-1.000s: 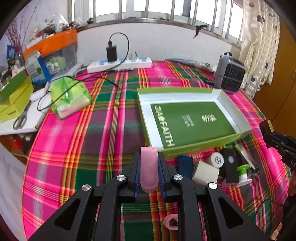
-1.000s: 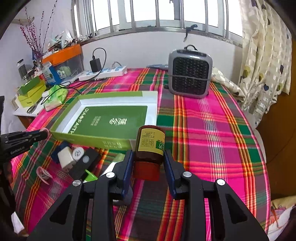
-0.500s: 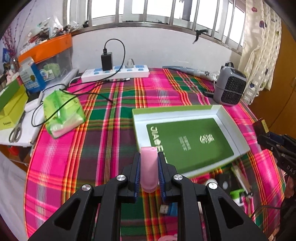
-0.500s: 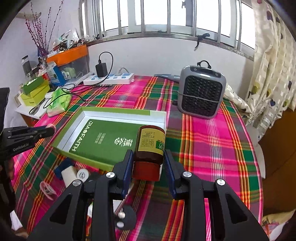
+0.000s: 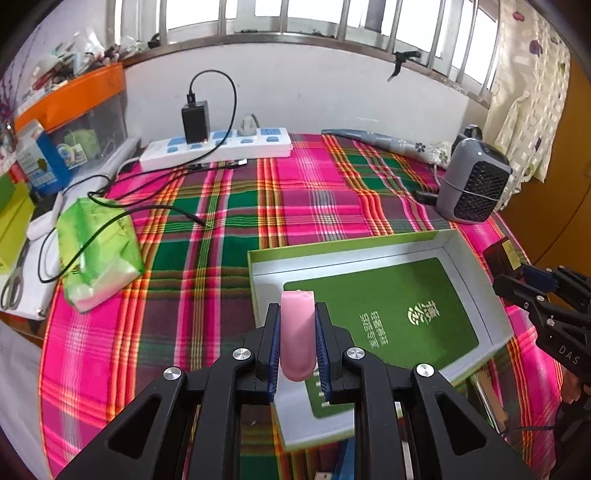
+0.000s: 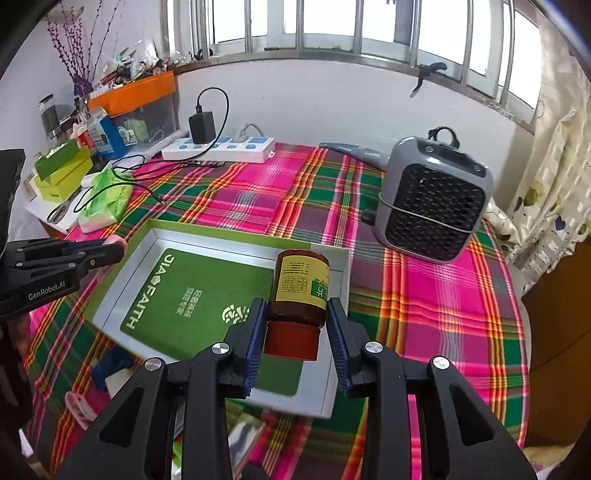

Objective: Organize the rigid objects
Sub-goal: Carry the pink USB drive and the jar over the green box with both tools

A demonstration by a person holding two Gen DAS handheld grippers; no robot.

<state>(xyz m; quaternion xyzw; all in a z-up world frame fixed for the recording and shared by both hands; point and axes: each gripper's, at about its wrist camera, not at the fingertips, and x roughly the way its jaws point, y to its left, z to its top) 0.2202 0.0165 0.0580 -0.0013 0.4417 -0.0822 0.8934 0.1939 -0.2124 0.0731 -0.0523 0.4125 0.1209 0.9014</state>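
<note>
Pink tube (image 5: 297, 334) sits clamped in the left hand-held gripper (image 5: 297, 343). Right hand-held gripper (image 6: 295, 332) grips a brown jar (image 6: 300, 295), both above the green box (image 6: 155, 236).

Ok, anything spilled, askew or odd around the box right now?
Nothing spilled. The brown bottle rides cap-down in the right tongs, over the green box. The pink tube is pinched in the left tongs. The box holds only its green card.

A barred window (image 6: 332, 22) glows at twelve o'clock above a white wall (image 5: 332, 92) — patterned curtain (image 6: 554, 184) at three o'clock.
</note>
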